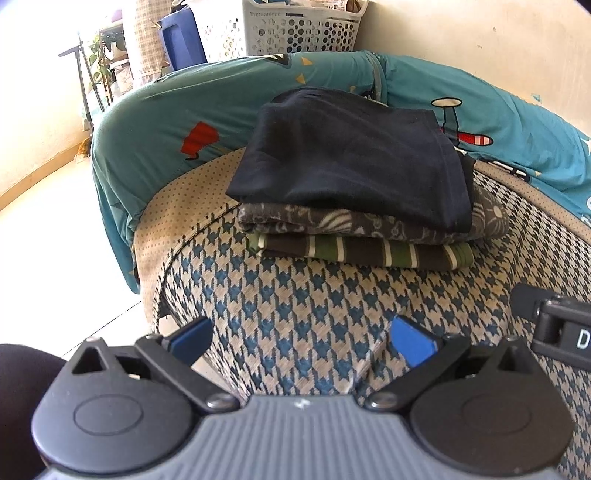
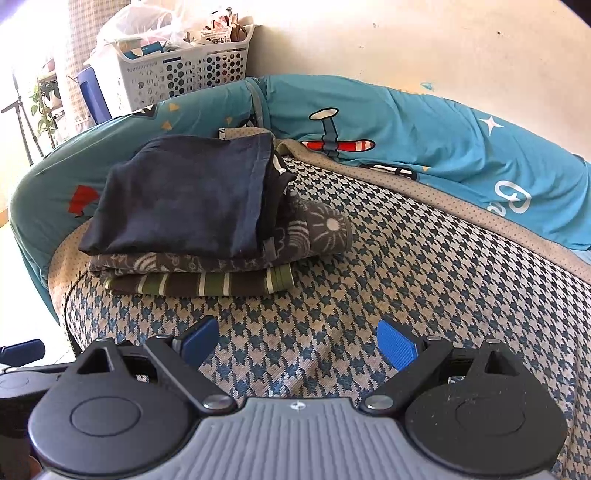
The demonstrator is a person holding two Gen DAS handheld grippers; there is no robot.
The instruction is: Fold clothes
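A stack of three folded clothes lies on the houndstooth cover (image 1: 314,306) (image 2: 406,280). On top is a dark navy garment (image 1: 343,166) (image 2: 184,199), under it a grey patterned one (image 1: 332,221) (image 2: 317,229), and at the bottom a green and brown striped one (image 1: 369,254) (image 2: 207,284). My left gripper (image 1: 301,343) is open near the cover's front edge, well short of the stack, with nothing between its blue pads. My right gripper (image 2: 297,345) is open too, over bare cover to the right of the stack. Part of the right gripper's body (image 1: 561,328) shows at the right edge of the left wrist view.
A teal printed blanket (image 1: 184,110) (image 2: 443,140) is bunched along the back and left of the cover. Behind it stand a white laundry basket (image 1: 295,29) (image 2: 184,74) and a blue bin (image 1: 181,40). A pale wall runs behind; the floor (image 1: 55,240) drops off at the left.
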